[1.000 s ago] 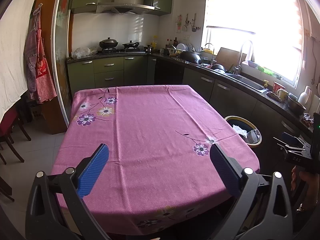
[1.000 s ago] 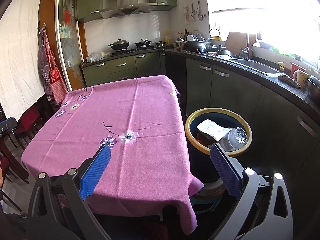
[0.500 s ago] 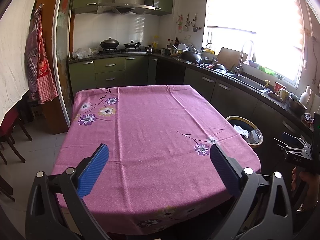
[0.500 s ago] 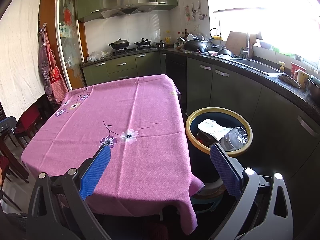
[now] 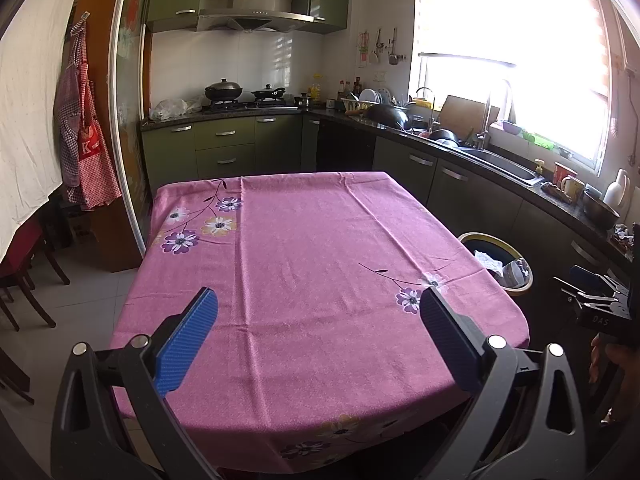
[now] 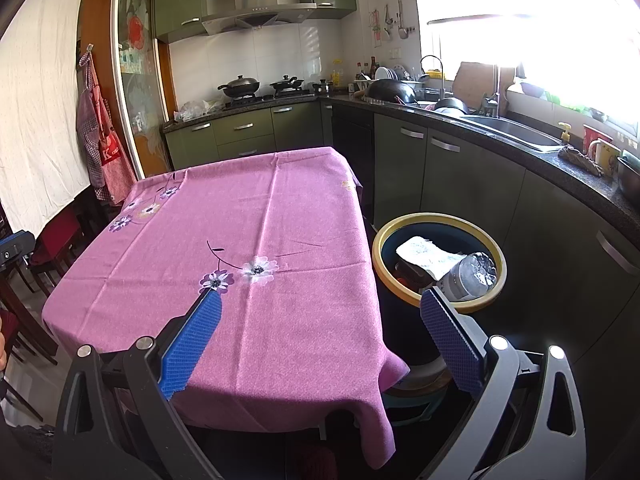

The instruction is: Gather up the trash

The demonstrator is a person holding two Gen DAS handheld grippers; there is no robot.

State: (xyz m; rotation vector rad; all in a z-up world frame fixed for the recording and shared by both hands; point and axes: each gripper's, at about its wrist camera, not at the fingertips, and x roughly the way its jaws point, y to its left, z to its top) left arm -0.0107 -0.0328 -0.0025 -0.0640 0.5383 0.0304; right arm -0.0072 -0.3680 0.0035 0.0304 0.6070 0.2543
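You held 2 grippers over the pink-clothed bench (image 5: 320, 264), left gripper (image 5: 319, 312) & right gripper (image 6: 320, 314) both w/ fingers spread, nothing between them, while 1 yellow-rimmed bin (image 6: 440, 220) beside the bench's right edge held the trash: 1 crumpled paper (image 6: 424, 254) + 1 clear bottle (image 6: 472, 276).

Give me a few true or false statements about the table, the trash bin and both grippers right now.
1. The left gripper is open and holds nothing. True.
2. The trash bin is empty. False: it holds crumpled paper and a clear plastic bottle.
3. The bin stands on the tablecloth. False: it stands beside the table.
4. The right gripper is open. True.
5. Litter covers the tablecloth. False: none shows on it.
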